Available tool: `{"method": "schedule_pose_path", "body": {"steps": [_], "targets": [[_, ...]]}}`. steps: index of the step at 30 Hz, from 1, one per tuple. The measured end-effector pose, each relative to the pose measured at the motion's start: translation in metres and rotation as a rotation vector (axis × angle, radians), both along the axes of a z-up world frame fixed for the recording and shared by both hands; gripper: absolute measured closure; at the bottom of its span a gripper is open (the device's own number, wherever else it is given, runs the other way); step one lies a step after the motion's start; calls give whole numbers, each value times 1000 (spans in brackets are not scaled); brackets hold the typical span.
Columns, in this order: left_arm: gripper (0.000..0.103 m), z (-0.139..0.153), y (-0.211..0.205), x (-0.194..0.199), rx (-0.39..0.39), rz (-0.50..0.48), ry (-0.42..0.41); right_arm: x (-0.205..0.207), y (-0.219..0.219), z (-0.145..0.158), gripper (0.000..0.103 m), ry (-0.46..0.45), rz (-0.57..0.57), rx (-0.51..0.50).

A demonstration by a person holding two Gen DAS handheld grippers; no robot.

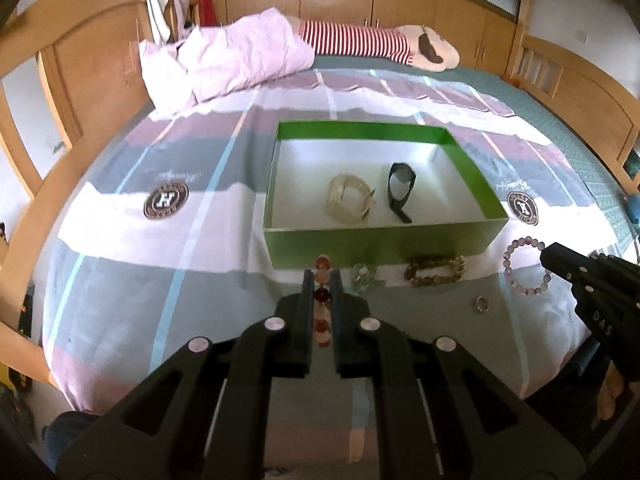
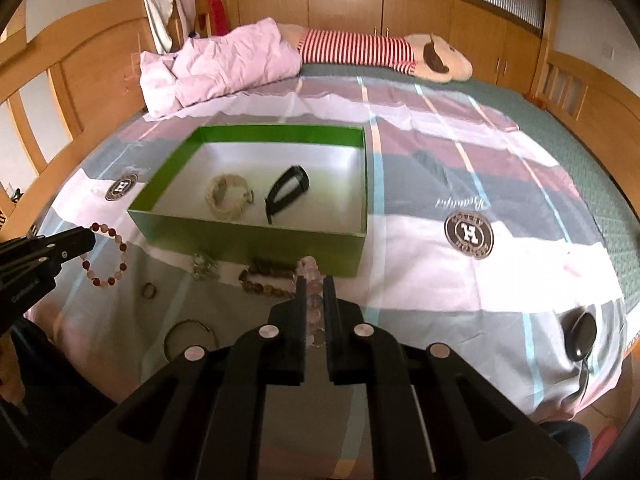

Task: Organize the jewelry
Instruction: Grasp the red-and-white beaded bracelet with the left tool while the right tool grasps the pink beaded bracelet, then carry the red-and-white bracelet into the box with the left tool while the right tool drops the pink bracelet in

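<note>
A green box (image 1: pixel 376 246) (image 2: pixel 256 246) lies open on the bed, holding a cream bracelet (image 1: pixel 350 199) (image 2: pixel 228 195) and a black band (image 1: pixel 400 190) (image 2: pixel 286 192). My left gripper (image 1: pixel 323 276) is shut on a red and pink bead bracelet (image 1: pixel 322 298) (image 2: pixel 106 254), in front of the box's near wall. My right gripper (image 2: pixel 313 282) is shut on a pale pink bead bracelet (image 2: pixel 312 300) (image 1: pixel 526 266), by the box's near right corner. On the sheet before the box lie a brown bead bracelet (image 1: pixel 436 272) (image 2: pixel 266 278), a silver piece (image 1: pixel 366 276) (image 2: pixel 204 266) and a ring (image 1: pixel 483 304) (image 2: pixel 149 290).
A thin bangle (image 2: pixel 191 338) lies near the bed's front edge. A black mouse-like object (image 2: pixel 580 336) lies at the right edge. A pink quilt (image 1: pixel 224 60) and a striped plush doll (image 1: pixel 380 42) lie at the far end. Wooden bed frames and cupboards surround the bed.
</note>
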State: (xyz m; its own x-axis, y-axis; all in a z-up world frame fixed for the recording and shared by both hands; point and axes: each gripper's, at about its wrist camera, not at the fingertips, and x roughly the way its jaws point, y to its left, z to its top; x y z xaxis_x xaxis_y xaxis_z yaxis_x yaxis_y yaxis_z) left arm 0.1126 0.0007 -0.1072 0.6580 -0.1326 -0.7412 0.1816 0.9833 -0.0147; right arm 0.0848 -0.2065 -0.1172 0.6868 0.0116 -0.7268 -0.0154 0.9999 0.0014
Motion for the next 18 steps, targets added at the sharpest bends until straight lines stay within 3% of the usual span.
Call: {"method": "schedule_pose_path", "body": {"steps": [9,18], "targets": [[95,2,-8,-8,9,-21,-6,-1,9,-8,95,20,15,-6],[95,23,-14,-17,5,-34,-55,-8,11,18,95,-46,21,-10]]}}
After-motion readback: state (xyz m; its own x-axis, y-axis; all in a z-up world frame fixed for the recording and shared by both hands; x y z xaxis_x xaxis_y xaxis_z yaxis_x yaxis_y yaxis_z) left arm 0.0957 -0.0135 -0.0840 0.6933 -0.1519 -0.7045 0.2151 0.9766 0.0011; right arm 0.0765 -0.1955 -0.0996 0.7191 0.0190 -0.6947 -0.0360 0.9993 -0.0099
